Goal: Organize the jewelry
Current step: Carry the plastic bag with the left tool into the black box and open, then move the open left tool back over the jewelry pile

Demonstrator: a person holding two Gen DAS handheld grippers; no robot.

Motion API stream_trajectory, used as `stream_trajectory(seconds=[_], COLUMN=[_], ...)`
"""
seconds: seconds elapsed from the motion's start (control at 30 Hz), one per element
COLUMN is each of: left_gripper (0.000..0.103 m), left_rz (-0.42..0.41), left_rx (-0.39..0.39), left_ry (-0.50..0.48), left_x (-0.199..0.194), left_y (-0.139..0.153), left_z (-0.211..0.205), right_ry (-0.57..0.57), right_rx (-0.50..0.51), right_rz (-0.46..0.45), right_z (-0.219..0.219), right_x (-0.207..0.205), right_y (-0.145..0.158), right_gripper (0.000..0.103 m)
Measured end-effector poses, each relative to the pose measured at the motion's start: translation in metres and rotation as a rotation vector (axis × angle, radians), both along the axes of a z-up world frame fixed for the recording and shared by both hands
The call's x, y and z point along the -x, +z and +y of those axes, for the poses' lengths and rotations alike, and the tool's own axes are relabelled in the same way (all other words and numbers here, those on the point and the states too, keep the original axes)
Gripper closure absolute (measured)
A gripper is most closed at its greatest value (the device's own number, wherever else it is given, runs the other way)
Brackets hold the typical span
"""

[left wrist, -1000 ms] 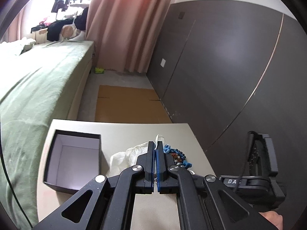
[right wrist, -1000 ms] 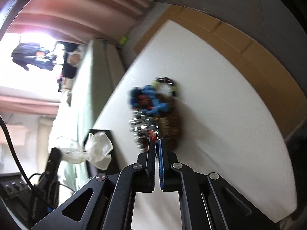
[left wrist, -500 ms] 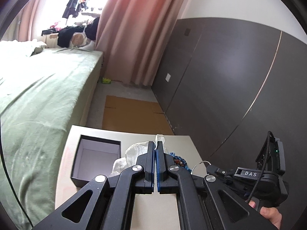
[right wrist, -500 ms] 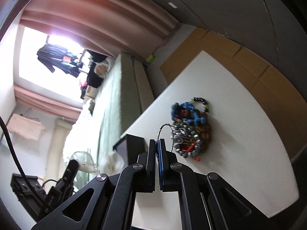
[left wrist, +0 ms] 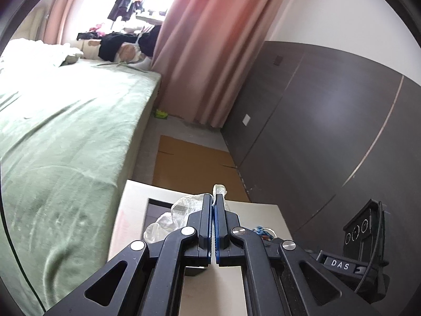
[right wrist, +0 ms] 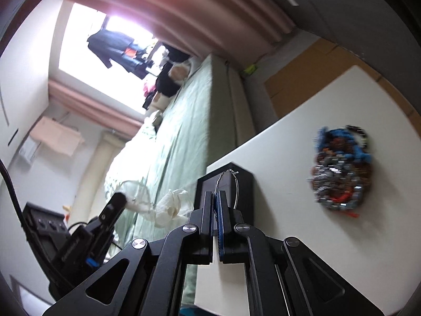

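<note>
Right gripper (right wrist: 217, 197) pinches thin wire bangle (right wrist: 228, 181) above black box (right wrist: 236, 181); jewelry pile (right wrist: 339, 168) beside box. Left gripper (left wrist: 213, 200) clamps plastic bag (left wrist: 184, 208). Next, likely: lower bangle into box, release.

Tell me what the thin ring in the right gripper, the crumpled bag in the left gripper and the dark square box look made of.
Thin silver ring: likely metal wire, glinting. Crumpled clear bag: thin plastic film, translucent, creased. Dark square box: probably matte card, though unclear.
</note>
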State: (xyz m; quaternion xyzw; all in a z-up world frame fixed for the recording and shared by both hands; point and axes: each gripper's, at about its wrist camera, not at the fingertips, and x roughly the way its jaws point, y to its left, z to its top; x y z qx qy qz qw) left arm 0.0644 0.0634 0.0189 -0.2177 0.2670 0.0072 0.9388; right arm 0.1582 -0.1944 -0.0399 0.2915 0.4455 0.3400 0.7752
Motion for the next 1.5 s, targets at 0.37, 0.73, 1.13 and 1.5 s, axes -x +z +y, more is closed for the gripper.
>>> stream_trajectory(seconds=[0.37,0.73,1.13,1.5], left_gripper=[0.103,0.103,0.034,0.034], left_rz=[0.029,0.083,0.142,0.159], left_rx=[0.073,0.117,0.191,0.103], left_ry=[0.042,-0.017,-0.024,-0.186], left_x=[-0.023,-0.040,-0.047,-0.064], left_y=[-0.015,-0.030,-0.043,-0.053], left_z=[0.043,0.027,0.003,-0.082], right_ry=[0.122,0.051,-0.117,-0.236], right_rx=[0.005,0.024,0.064,0.167], right_rz=[0.020,0.054,0.070,0.080], right_z=[0.071,0.049,-0.034,-0.098], right_x=[-0.023,-0.031,-0.017,-0.015], right_y=[-0.019,-0.028,-0.010,0.002], right_gripper=[0.095,0.048,0.047,0.041])
